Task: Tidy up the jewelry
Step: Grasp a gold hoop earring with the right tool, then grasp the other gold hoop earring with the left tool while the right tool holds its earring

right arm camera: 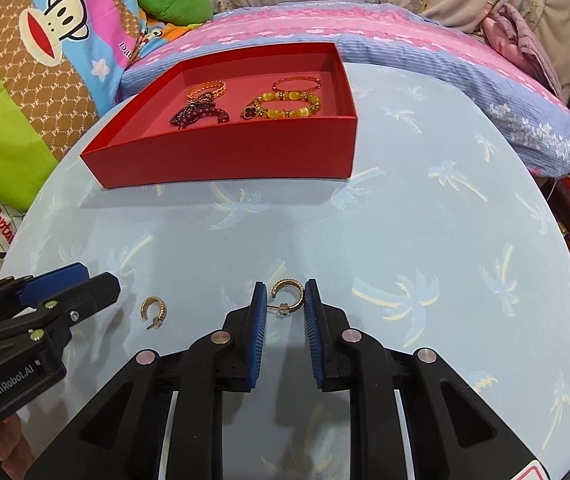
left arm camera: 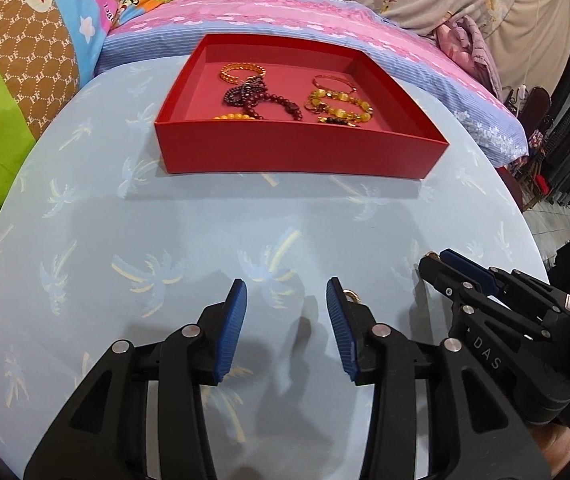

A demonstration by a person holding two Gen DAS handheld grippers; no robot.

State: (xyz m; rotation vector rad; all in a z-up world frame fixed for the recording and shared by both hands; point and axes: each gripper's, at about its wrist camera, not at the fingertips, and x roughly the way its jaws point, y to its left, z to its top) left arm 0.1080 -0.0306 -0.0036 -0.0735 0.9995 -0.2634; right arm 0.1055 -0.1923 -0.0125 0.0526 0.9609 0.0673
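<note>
A red box sits at the far side of the round table and holds several bracelets and a dark red bead string. Two gold hoop earrings lie on the table. One earring sits between the pads of my right gripper, whose jaws are open and close around it, touching or nearly so. The other earring lies to its left; a bit of it shows behind my left gripper's right pad. My left gripper is open and empty over the table.
The table wears a light blue cloth with a palm print. Behind it are a pink and blue striped cushion and cartoon bedding. Each gripper shows in the other's view, the right one and the left one.
</note>
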